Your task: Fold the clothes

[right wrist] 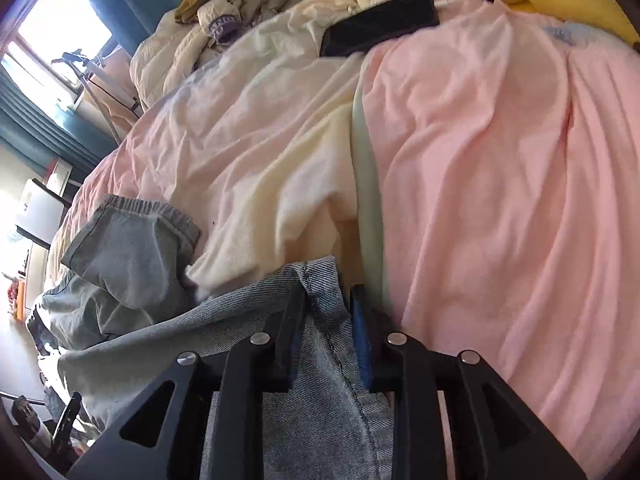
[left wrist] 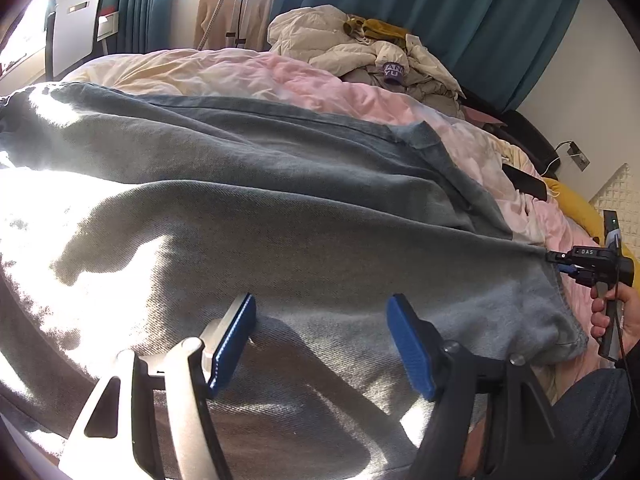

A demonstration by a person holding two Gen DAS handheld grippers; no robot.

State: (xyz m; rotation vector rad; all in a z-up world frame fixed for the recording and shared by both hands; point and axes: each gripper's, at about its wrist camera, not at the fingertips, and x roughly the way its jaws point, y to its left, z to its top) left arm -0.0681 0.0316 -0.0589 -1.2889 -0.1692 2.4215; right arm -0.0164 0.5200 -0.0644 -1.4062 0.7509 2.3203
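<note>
Left wrist view: your left gripper (left wrist: pixel 320 340) hovers, fingers apart, over the jeans (left wrist: pixel 280 200) stretched rightward across the bed (left wrist: pixel 280 76), and right wrist view: your right gripper (right wrist: pixel 328 336) is clamped on their hem end.
</note>
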